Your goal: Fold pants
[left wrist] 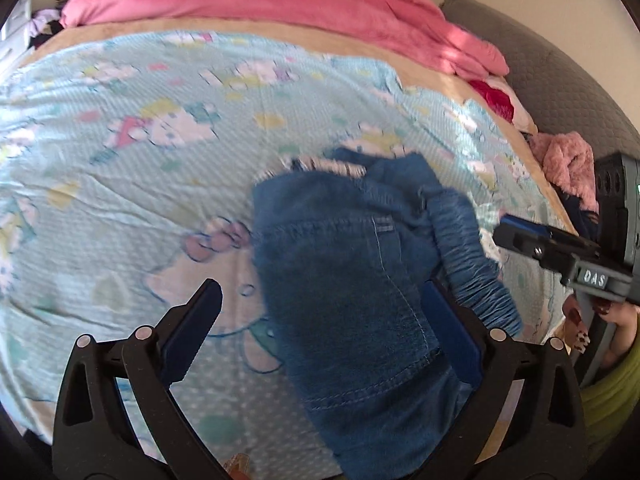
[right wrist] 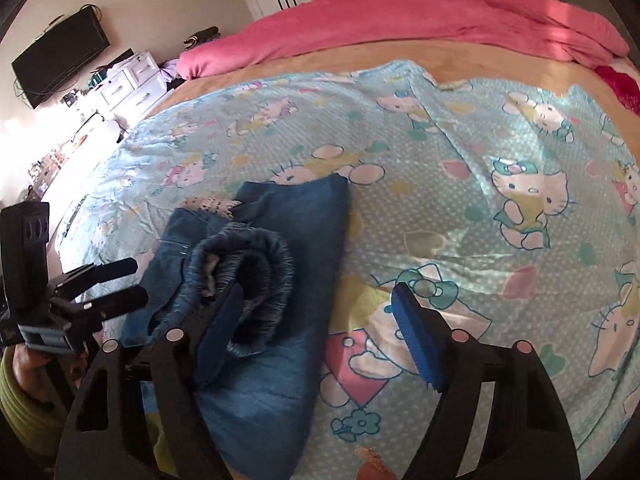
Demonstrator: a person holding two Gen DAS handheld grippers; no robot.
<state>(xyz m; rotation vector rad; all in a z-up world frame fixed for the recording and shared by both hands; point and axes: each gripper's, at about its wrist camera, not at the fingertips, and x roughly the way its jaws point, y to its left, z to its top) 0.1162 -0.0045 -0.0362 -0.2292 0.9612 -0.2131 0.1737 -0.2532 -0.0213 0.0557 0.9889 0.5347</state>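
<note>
Now the left gripper [left wrist: 320, 312] stands with jaws wide apart over the folded jeans [left wrist: 360, 280], gripping nothing. Beside it, the right gripper [right wrist: 320, 312] is likewise spread, empty, its left finger at the rolled waistband [right wrist: 248, 264]. Jeans lie on a cartoon-print sheet [right wrist: 460, 184]; a pink blanket [right wrist: 400, 12] lies beyond.

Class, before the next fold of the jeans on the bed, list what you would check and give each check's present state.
1. Left tongs open: ok, the jaws stand wide with denim between them, unpinched.
2. Right tongs open: ok.
3. Jeans lying flat: not ok, the elastic waistband is bunched up in a loop.
4. Jeans wholly on the cartoon-print sheet: cannot tell, the near end is cut off.
5. Pink blanket clear of the jeans: ok, it lies at the far side.
</note>
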